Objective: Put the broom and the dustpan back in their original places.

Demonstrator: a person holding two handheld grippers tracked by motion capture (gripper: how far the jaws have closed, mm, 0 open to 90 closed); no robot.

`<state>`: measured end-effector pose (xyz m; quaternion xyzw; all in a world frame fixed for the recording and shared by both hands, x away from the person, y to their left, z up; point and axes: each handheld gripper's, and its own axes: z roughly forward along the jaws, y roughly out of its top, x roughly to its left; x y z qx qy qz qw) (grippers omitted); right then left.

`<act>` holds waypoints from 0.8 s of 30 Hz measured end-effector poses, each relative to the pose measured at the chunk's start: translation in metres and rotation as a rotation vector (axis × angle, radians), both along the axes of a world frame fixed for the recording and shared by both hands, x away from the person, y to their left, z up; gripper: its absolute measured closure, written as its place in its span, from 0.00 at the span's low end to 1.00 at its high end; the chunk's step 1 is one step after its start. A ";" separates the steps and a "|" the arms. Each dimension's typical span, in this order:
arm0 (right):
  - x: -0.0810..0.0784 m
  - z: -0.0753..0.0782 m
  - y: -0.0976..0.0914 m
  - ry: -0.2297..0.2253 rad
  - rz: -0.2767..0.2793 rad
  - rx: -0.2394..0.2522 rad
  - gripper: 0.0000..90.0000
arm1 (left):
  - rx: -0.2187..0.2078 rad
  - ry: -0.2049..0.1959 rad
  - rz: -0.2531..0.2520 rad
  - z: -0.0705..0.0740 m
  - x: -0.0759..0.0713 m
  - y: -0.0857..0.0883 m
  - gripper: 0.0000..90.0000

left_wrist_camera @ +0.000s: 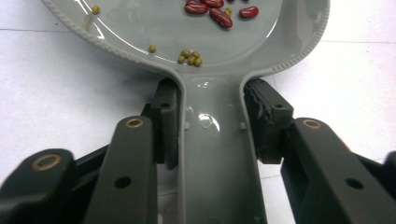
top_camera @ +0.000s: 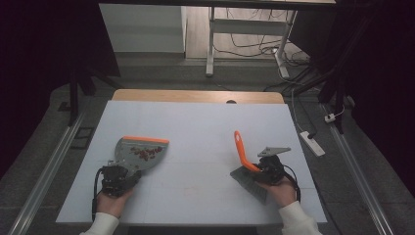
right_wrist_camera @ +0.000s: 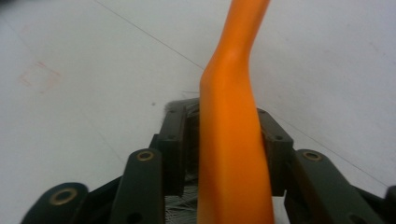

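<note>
Lying flat left of the surface's (top_camera: 195, 122) middle, the dustpan (top_camera: 142, 151) has its orange lip turned away from the person and its handle toward them. Red beans (left_wrist_camera: 219, 14) and small green ones (left_wrist_camera: 190, 57) sit in its grey tray. The left claw (top_camera: 117, 178) straddles that handle just below the tray. In the left gripper view the left pad looks to be against the handle's edge, while a thin gap shows beside the right pad (left_wrist_camera: 264, 126), so the jaws stand slightly parted around the handle rather than clamped on it.

Right of the dustpan, well apart from it, the brush (top_camera: 242, 154) rests bristles-down on the surface, its orange handle curving up and away from the person. The right claw (top_camera: 266, 169) sits around the handle's lower part, above the dark bristles. In the right gripper view both pads flank the orange handle (right_wrist_camera: 231, 140) with narrow dark gaps either side, so this claw is also loosened, not gripping.
</note>
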<state>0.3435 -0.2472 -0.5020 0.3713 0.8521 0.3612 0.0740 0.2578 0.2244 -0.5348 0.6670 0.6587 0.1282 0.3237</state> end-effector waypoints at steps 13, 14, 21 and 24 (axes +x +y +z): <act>0.014 -0.009 -0.005 0.083 -0.060 -0.030 0.48 | 0.000 -0.033 -0.053 0.006 -0.007 0.005 0.46; 0.013 -0.009 -0.005 0.081 -0.063 -0.031 0.48 | -0.002 -0.033 -0.048 0.006 -0.008 0.006 0.45; 0.011 -0.007 -0.011 0.049 -0.118 -0.048 0.44 | 0.072 -0.092 -0.087 0.015 -0.021 0.013 0.37; 0.010 -0.004 -0.014 0.032 -0.128 -0.037 0.44 | 0.110 -0.116 -0.132 0.019 -0.023 0.013 0.36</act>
